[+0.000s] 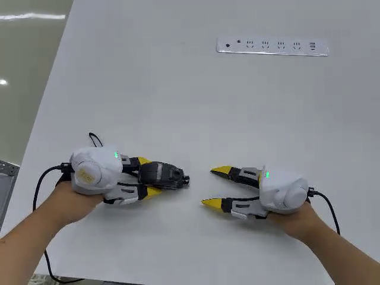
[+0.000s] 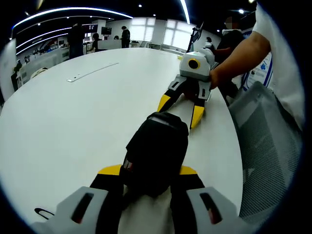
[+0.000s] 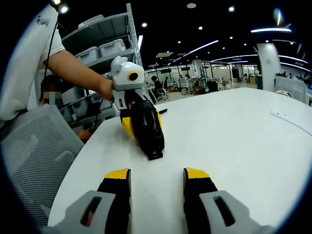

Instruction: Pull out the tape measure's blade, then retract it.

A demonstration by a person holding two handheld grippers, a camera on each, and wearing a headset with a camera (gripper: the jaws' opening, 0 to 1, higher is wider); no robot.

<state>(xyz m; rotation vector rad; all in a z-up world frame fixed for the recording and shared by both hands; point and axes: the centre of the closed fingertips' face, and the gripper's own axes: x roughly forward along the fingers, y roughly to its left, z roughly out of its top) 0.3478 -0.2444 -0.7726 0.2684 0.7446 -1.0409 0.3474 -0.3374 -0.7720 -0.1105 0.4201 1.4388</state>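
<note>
On the left, the left gripper [image 1: 151,176] has its jaws clamped on the black tape measure [image 1: 164,175], the case squeezed between the yellow tips and resting on the white table [image 1: 178,95]. The case's nose points across at the right gripper [image 1: 211,187], near but apart, jaws spread wide and holding nothing. Both sit close to the table's near edge, and broad bare tabletop stretches ahead to a power strip [image 1: 272,46] far back.
</note>
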